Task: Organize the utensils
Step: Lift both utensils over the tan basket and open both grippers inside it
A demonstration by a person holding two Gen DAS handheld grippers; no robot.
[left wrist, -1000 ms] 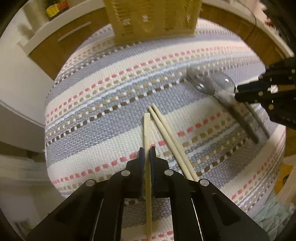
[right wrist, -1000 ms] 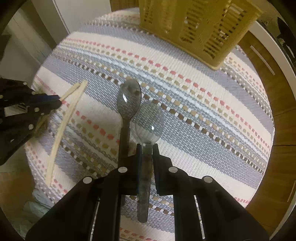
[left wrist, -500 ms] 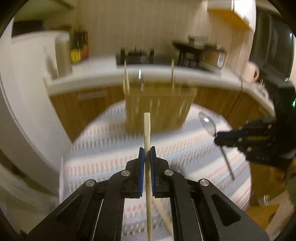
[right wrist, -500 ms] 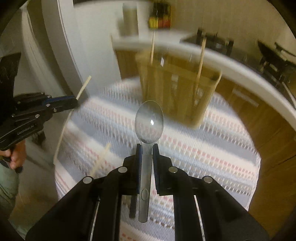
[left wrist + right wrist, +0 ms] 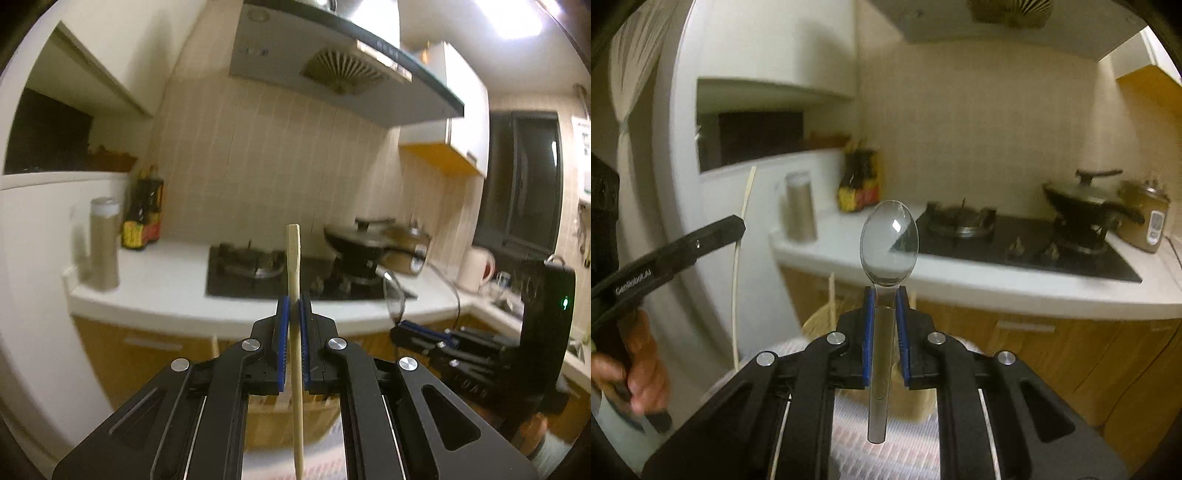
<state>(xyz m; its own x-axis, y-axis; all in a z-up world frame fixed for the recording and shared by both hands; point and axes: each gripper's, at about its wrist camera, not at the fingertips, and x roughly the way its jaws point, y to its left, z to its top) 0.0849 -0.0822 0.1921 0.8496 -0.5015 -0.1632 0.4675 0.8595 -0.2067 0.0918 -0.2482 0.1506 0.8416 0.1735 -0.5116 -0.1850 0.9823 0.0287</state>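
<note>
My left gripper is shut on a wooden chopstick and holds it upright, tip up, high above the table. My right gripper is shut on the handle of a clear plastic spoon, bowl up. The woven utensil basket shows low behind the right gripper, with chopsticks standing in it; in the left wrist view it is mostly hidden behind the fingers. The left gripper with its chopstick shows at the left of the right wrist view; the right gripper with the spoon shows at the right of the left wrist view.
The striped cloth of the table shows at the bottom. Behind is a white counter with a gas hob, a wok, bottles, a steel canister and a rice cooker.
Both grippers rose from the cloth and tilted upward, carrying the chopstick and the spoon. The view swung from the table to the kitchen wall, and the basket dropped low in frame.
</note>
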